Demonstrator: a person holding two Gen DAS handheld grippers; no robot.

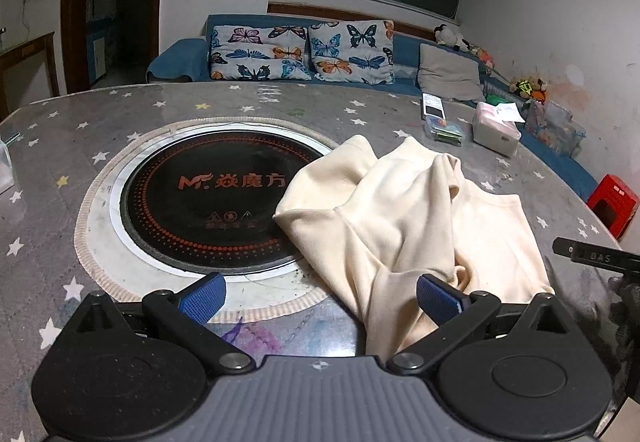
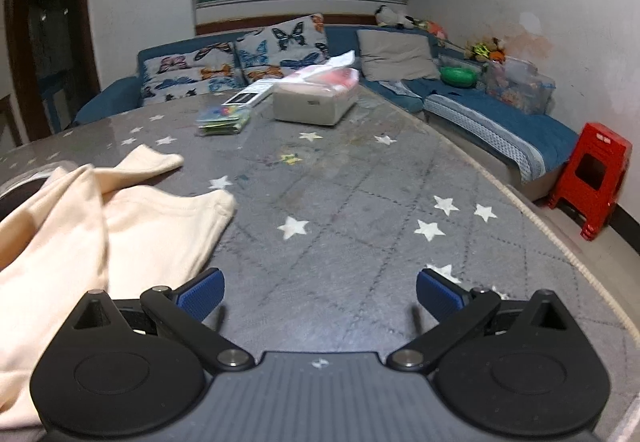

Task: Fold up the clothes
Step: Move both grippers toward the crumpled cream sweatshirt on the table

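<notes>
A cream garment [image 1: 404, 218] is lying rumpled on a star-printed table cover [image 1: 160, 110], bunched into loose ridges with one sleeve-like flap reaching away from the jaws and a stitched hem showing at its far right edge. No crisp crease or squared stack is showing, so the folding is looking, on this evidence, unfinished: the cloth is wanting to be spread flat and its edges brought together. Whether it is lying heaped before folding or shaken out between folds, the views are not settling.

The left gripper [image 1: 320, 296] is hovering with its jaws spread wide and gripping nothing; its right blue pad [image 1: 436, 296] is sitting over the near edge of the garment, while the left pad is hanging over the bare rim of a built-in round cooktop [image 1: 208, 202], which is lying ahead and left of the jaws with the cloth draping its right edge. The right gripper [image 2: 320, 294] is likewise standing released and empty over bare table, the garment [image 2: 80, 226] lying to the left of its jaws, just beside the left pad.

By count: one garment, two grippers, one cooktop. Far ahead of the jaws are sitting one tissue box [image 2: 316, 102], one remote control [image 2: 248, 96] and one small clear box of colourful items [image 2: 222, 118]. One red stool [image 2: 592, 178] is standing on the floor off to the right.
</notes>
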